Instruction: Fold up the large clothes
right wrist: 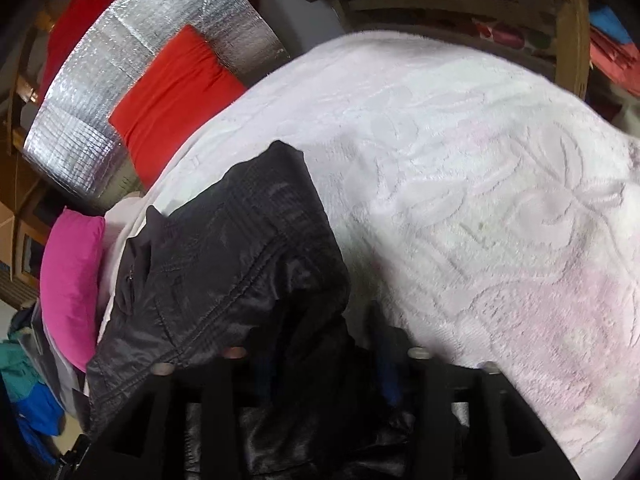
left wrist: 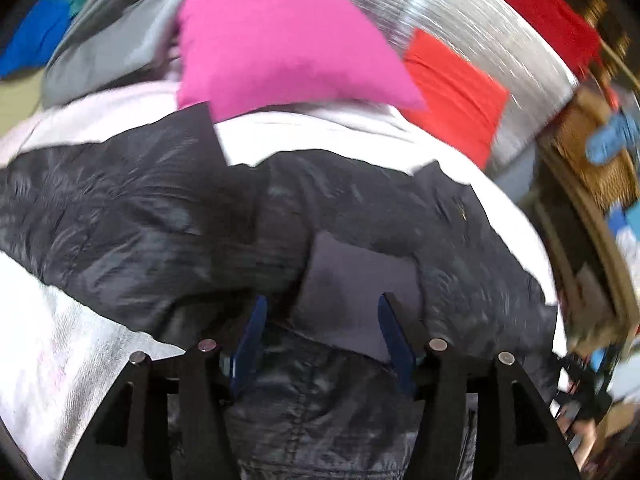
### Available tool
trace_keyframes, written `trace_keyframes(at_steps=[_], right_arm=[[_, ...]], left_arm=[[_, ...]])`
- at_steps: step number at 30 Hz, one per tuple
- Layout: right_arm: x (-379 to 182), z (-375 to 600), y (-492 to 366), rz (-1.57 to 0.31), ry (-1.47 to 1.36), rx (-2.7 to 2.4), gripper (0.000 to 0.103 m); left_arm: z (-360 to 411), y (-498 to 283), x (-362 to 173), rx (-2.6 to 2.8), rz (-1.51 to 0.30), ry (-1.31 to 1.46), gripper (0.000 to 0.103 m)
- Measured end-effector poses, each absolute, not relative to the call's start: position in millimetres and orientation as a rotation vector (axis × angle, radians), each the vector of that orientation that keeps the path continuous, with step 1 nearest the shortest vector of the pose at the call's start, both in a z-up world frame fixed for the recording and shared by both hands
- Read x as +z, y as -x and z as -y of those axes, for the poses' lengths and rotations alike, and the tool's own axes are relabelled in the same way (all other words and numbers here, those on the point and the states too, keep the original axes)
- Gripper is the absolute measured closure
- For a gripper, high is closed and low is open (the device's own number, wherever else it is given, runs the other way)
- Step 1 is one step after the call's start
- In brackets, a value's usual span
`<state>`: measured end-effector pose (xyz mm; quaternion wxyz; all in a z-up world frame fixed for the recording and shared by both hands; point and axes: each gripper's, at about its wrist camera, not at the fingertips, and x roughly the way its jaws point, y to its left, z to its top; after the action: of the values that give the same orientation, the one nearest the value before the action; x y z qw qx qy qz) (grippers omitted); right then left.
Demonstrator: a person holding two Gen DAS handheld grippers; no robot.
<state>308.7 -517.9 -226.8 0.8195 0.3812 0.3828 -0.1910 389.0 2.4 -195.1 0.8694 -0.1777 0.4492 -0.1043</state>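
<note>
Looking down both wrist views, I note these points.
Garment: a black jacket (left wrist: pixel 160 216) of shiny fabric lies spread on a white plush blanket (right wrist: pixel 480 160); in the left view it fills the middle and lower frame, in the right view it is bunched at lower left.
Left tool: the left tool (left wrist: pixel 322 312) sits at the bottom centre of its frame, its blue fingers (left wrist: pixel 256 328) standing apart. A paler grey flap of the jacket lies between them; I see no pad pressing on it.
Right tool: the right tool (right wrist: pixel 316 344) is at the bottom centre of its view, mostly buried under dark folds of the jacket. Whether its fingers are spread or gripping cloth I cannot tell.
Blanket: it carries a raised leaf pattern and fills the right half of the right view.
Surroundings: a pink pillow (left wrist: pixel 280 40) lies at the top centre of the left view, just beyond the jacket, with an orange-red cushion (left wrist: pixel 452 92) to its right against a silver foil sheet (left wrist: pixel 460 12). Grey clothes (left wrist: pixel 108 48) are heaped at upper left.
Sharpness: the left view is smeared by blur.
</note>
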Motion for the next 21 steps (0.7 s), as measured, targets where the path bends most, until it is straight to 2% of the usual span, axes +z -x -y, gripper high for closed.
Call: trace_keyframes(at_steps=[2, 4, 5, 6, 8, 9, 12, 15, 19, 20, 21], right_arm=[[-228.5, 510.3, -314.1, -0.834, -0.767, -0.405, 0.038], [-226.3, 501.4, -317.8, -0.842, -0.688, -0.422, 0.052], [-221.7, 497.1, -318.0, -0.829, -0.649, -0.429, 0.065], [-216.2, 494.1, -316.8, -0.813, -0.620, -0.441, 0.071], [-207.3, 492.7, -312.2, -0.769, -0.599, -0.455, 0.077], [-201.4, 493.4, -307.9, -0.732, -0.596, -0.466, 0.079], [-203.4, 496.9, -306.6, -0.740, -0.537, -0.536, 0.081], [-225.6, 500.8, -320.2, -0.854, -0.534, -0.545, 0.081], [-198.6, 497.1, -310.4, -0.794, -0.519, -0.566, 0.081], [-189.4, 496.8, -303.9, -0.763, -0.525, -0.580, 0.078], [-179.4, 495.9, -299.0, -0.722, -0.528, -0.598, 0.063]], left_arm=[[-3.5, -395.2, -201.6, -0.215, -0.944, 0.399, 0.044], [2.9, -400.2, -209.1, -0.223, -0.956, 0.408, 0.044], [5.9, -402.6, -211.9, -0.233, -0.957, 0.415, 0.044], [9.6, -407.0, -215.2, -0.249, -0.961, 0.425, 0.044], [17.7, -408.2, -218.2, -0.275, -0.961, 0.428, 0.047], [23.0, -407.6, -217.9, -0.278, -0.954, 0.411, 0.054], [40.2, -406.1, -216.8, -0.224, -0.954, 0.263, 0.068], [60.1, -406.9, -231.0, -0.171, -1.008, 0.084, 0.068], [56.5, -400.5, -223.0, -0.182, -1.013, 0.098, 0.068], [52.6, -399.2, -219.9, -0.188, -1.011, 0.118, 0.068], [48.2, -397.6, -216.4, -0.190, -1.006, 0.136, 0.068]])
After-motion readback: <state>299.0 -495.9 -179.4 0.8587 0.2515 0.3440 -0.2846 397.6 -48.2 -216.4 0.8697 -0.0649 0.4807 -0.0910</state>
